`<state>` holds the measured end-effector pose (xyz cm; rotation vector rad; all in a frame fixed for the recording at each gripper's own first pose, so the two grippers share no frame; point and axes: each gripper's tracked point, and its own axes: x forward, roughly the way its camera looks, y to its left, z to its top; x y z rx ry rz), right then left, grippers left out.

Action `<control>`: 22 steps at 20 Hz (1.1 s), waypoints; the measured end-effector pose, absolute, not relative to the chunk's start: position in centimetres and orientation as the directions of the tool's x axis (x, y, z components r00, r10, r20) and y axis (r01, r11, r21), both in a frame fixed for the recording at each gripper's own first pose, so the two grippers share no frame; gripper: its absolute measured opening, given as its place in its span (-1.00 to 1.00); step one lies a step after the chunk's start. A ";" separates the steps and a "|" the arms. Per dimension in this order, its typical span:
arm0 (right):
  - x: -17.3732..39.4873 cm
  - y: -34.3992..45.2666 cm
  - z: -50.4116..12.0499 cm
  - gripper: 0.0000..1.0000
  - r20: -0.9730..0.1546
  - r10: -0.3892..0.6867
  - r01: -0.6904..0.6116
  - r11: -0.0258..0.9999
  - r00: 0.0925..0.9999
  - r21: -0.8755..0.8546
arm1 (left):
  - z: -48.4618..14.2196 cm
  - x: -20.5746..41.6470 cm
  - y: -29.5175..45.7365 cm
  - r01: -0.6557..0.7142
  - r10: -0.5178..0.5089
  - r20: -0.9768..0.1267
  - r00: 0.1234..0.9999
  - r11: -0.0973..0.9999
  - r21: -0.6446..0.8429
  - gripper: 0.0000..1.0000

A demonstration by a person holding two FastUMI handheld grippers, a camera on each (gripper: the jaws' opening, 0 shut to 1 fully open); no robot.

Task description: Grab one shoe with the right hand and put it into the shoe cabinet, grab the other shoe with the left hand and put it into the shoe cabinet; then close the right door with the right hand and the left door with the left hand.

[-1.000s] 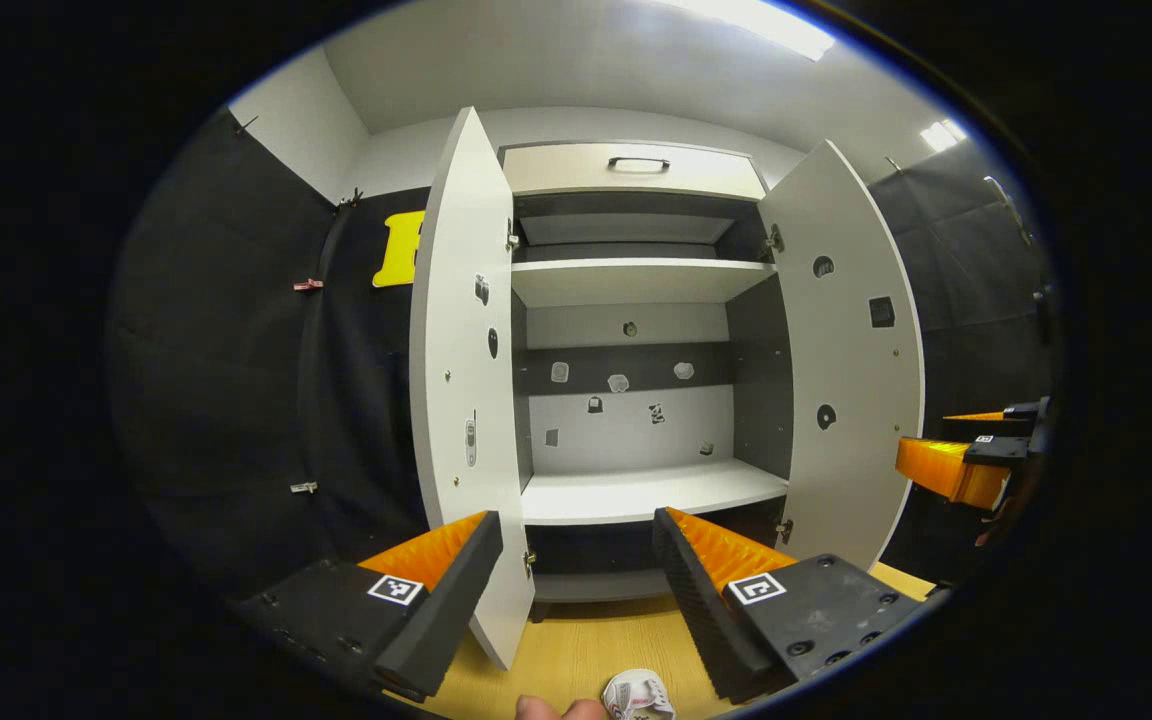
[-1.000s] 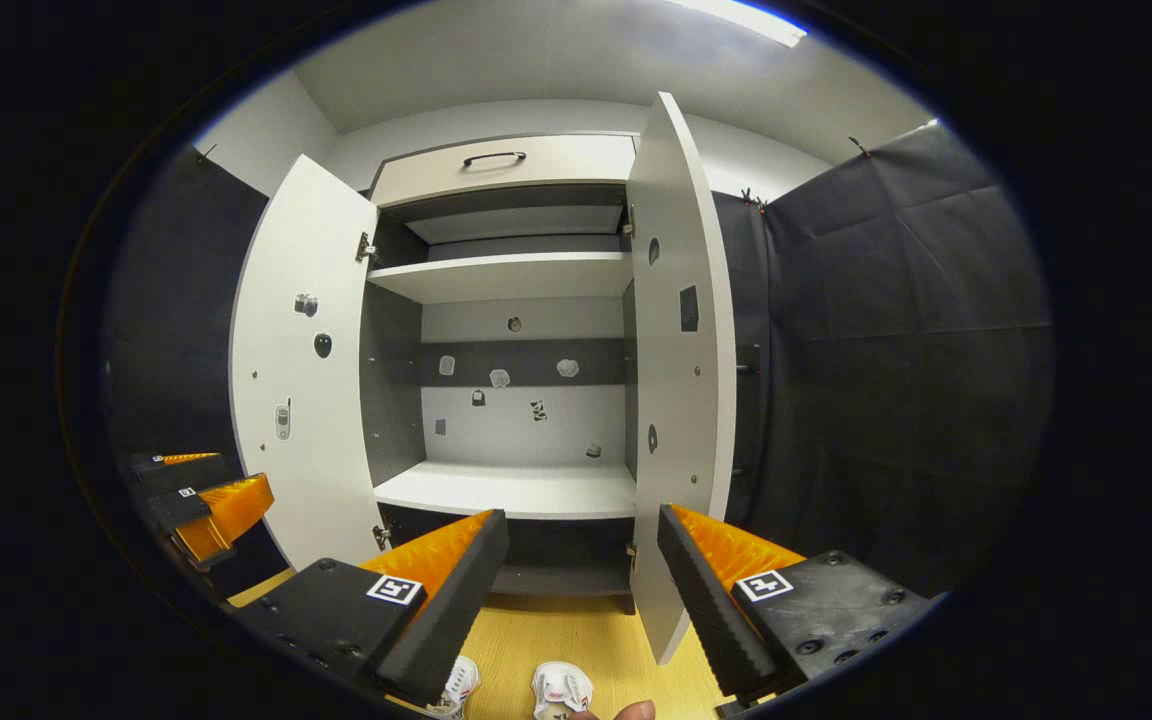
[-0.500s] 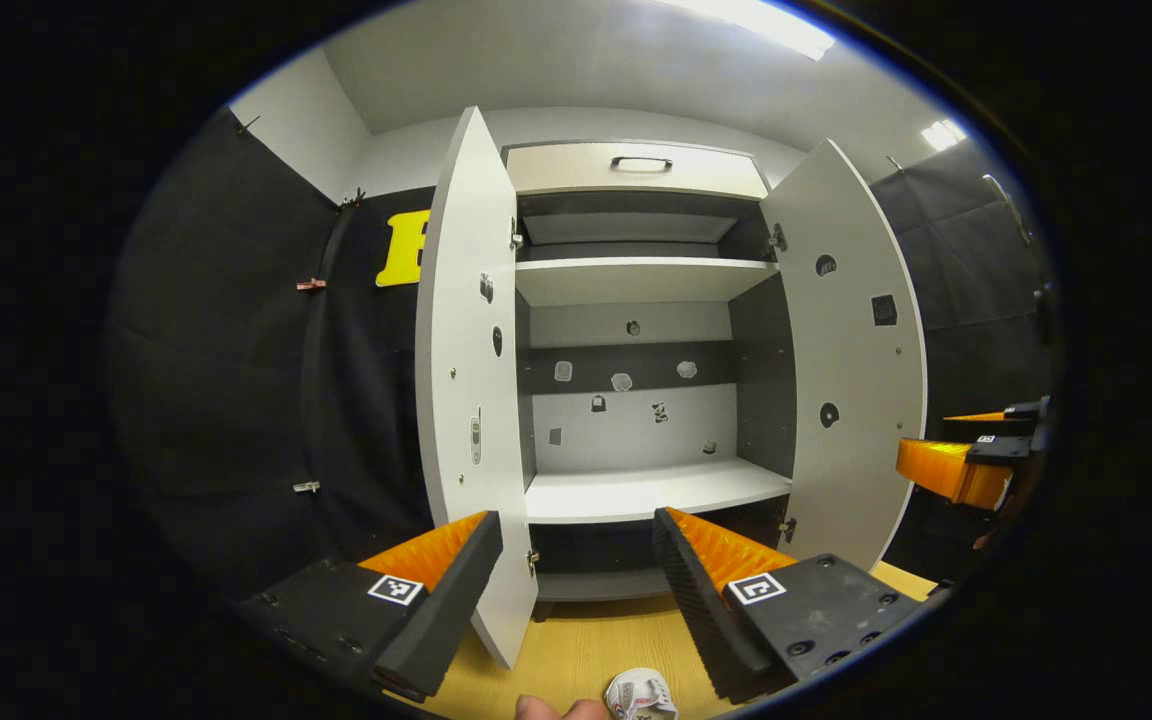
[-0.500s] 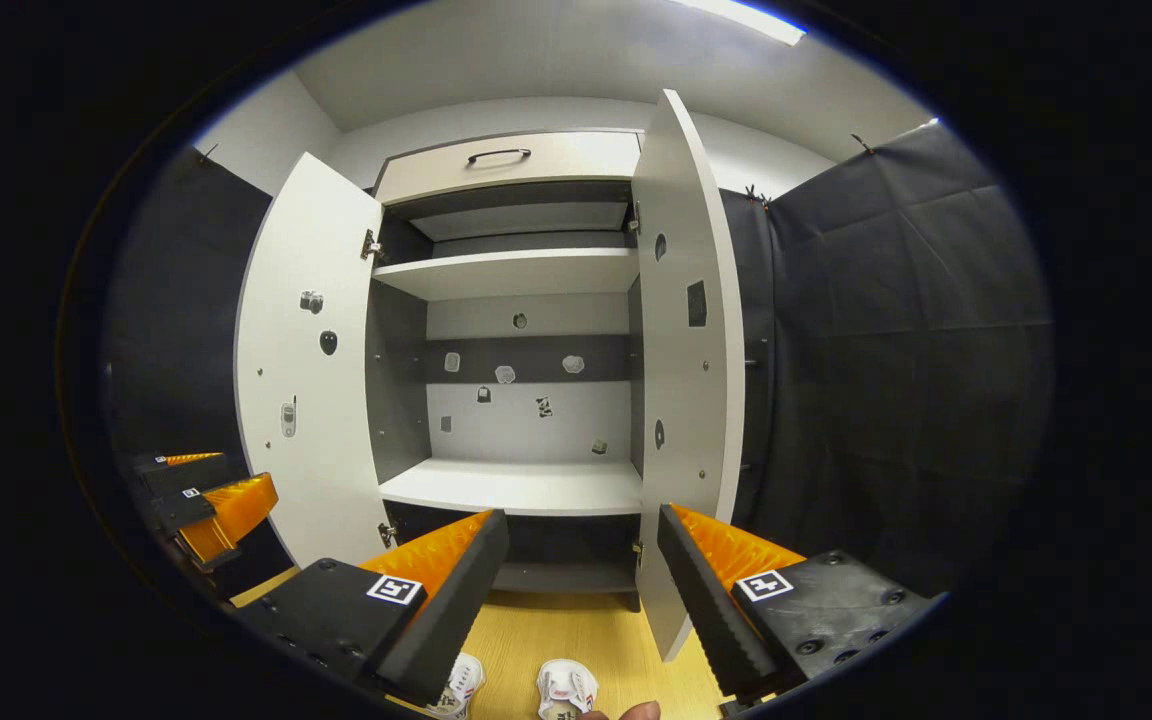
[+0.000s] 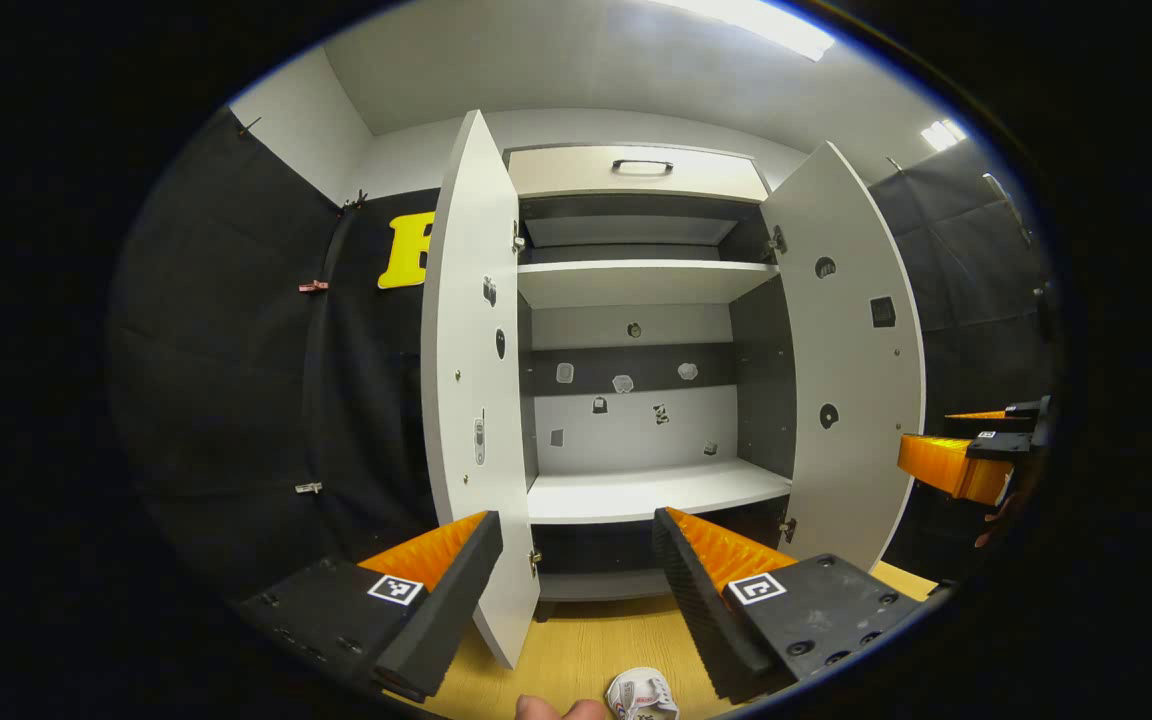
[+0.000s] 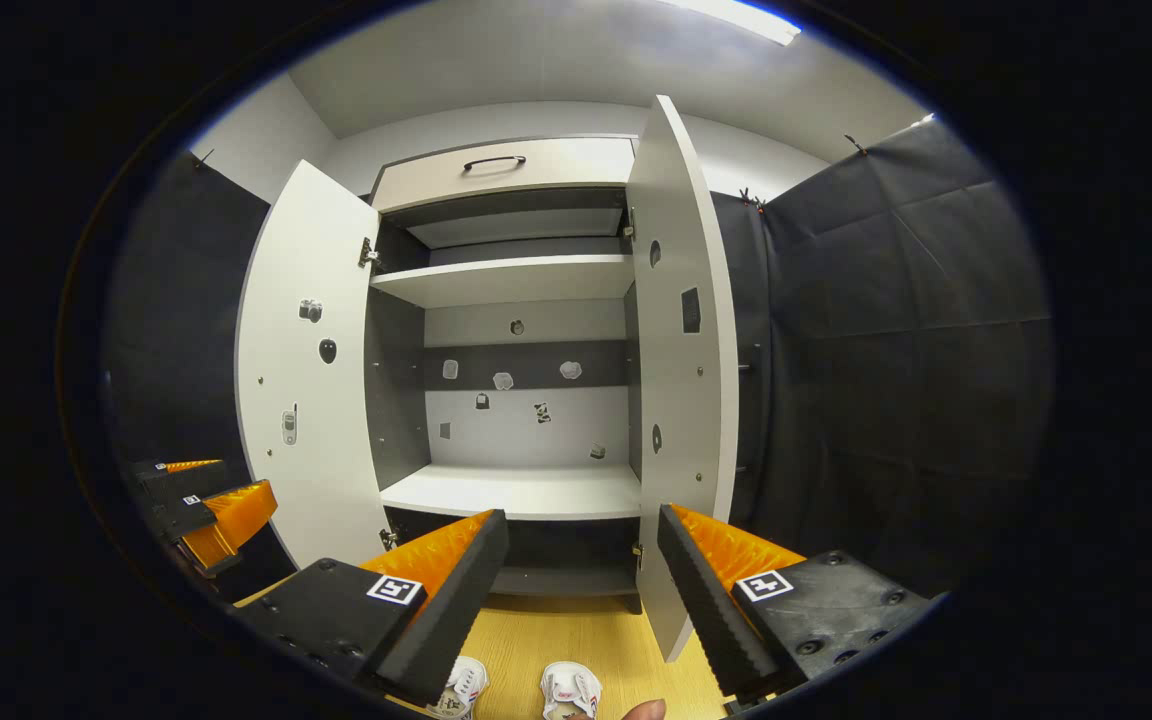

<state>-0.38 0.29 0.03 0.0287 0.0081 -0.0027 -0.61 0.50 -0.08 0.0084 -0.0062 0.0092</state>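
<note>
The white shoe cabinet (image 5: 636, 490) (image 6: 516, 492) stands ahead with both doors swung open, the left door (image 5: 471, 380) (image 6: 301, 380) and the right door (image 5: 851, 370) (image 6: 681, 360). Two small white shoes (image 6: 464, 686) (image 6: 569, 690) lie on the wooden floor below me; one white shoe (image 5: 641, 692) shows at the bottom of the left gripper view. My left gripper (image 5: 576, 570) (image 6: 201, 500) is open and holds nothing. My right gripper (image 6: 581, 570) (image 5: 971, 450) is open too, level with the cabinet's lower part. Both hang well above the shoes.
Shelves inside the cabinet are bare, with small stickers on the back panel and doors. A drawer with a dark handle (image 5: 641, 165) tops the cabinet. Black cloth walls close in on both sides. A fingertip (image 5: 546, 708) (image 6: 644, 710) shows at the bottom edge.
Both views have shifted only slightly; the cabinet drifts a little in frame. The grippers stay open and the shoes have not moved.
</note>
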 end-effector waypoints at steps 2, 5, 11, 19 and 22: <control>-0.5 0.4 -0.5 0.96 -0.019 0.008 -0.007 0.999 1.000 0.042 | 0.0 -0.7 0.7 -0.011 0.011 0.008 1.000 1.000 0.010 0.89; -1.1 1.0 -2.2 0.95 -0.047 0.035 -0.033 0.999 0.998 0.036 | -0.2 -0.8 0.9 -0.012 0.012 0.010 1.000 1.000 0.008 0.89; -3.2 2.2 -10.8 0.96 -0.231 0.089 -0.072 0.994 0.969 0.081 | -1.4 -1.2 1.3 -0.011 0.011 -0.012 1.000 1.000 0.009 0.89; -6.3 4.0 -25.5 0.97 -0.523 0.141 -0.122 0.990 0.841 0.070 | -3.5 -1.9 2.1 -0.017 0.018 -0.051 0.999 1.000 0.008 0.89; -6.8 4.9 -30.9 0.96 -0.607 0.163 -0.142 0.986 0.778 0.082 | -3.9 -2.1 2.4 -0.021 0.022 -0.057 0.998 1.000 0.023 0.89</control>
